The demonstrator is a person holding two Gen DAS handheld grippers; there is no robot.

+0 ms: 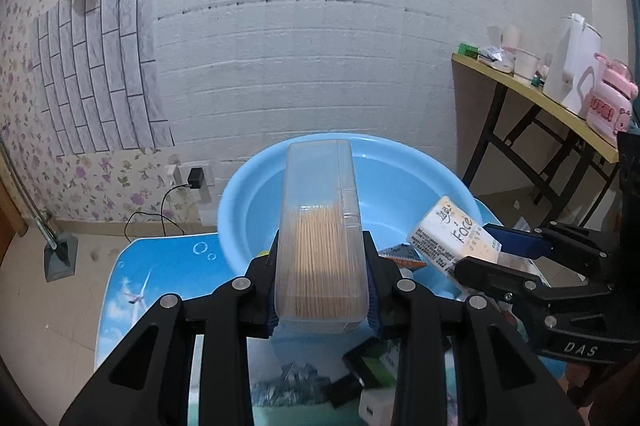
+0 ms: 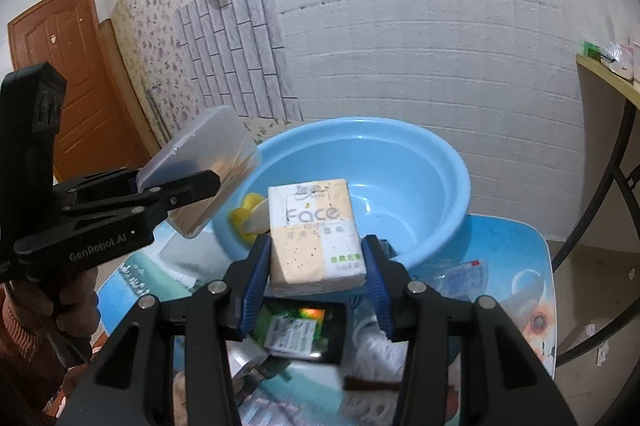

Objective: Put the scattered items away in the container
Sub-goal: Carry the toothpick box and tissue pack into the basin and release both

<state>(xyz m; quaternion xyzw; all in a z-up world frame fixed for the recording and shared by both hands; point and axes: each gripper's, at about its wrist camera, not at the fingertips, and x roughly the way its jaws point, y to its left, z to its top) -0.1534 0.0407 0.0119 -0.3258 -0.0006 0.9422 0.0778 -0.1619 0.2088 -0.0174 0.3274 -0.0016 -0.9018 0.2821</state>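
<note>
Over the table's blue basin (image 1: 400,162), left gripper (image 1: 322,290) clamps the toothpick box (image 1: 320,226), right gripper (image 2: 318,274) the tissue pack (image 2: 314,230).

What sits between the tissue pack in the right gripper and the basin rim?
Right wrist view: a yellow item leans at the basin rim, just left of the tissue pack; otherwise nothing between.

we see a pale blue basin (image 2: 420,162), and a clear box (image 1: 322,226) of tan sticks. our tissue pack (image 2: 316,230) is cream and white with grey "face" lettering. the counter (image 2: 516,258) carries a blue sky-and-sea print. each black hand-held gripper has blue pads (image 2: 256,278). something yellow (image 2: 244,214) lies in the basin.
</note>
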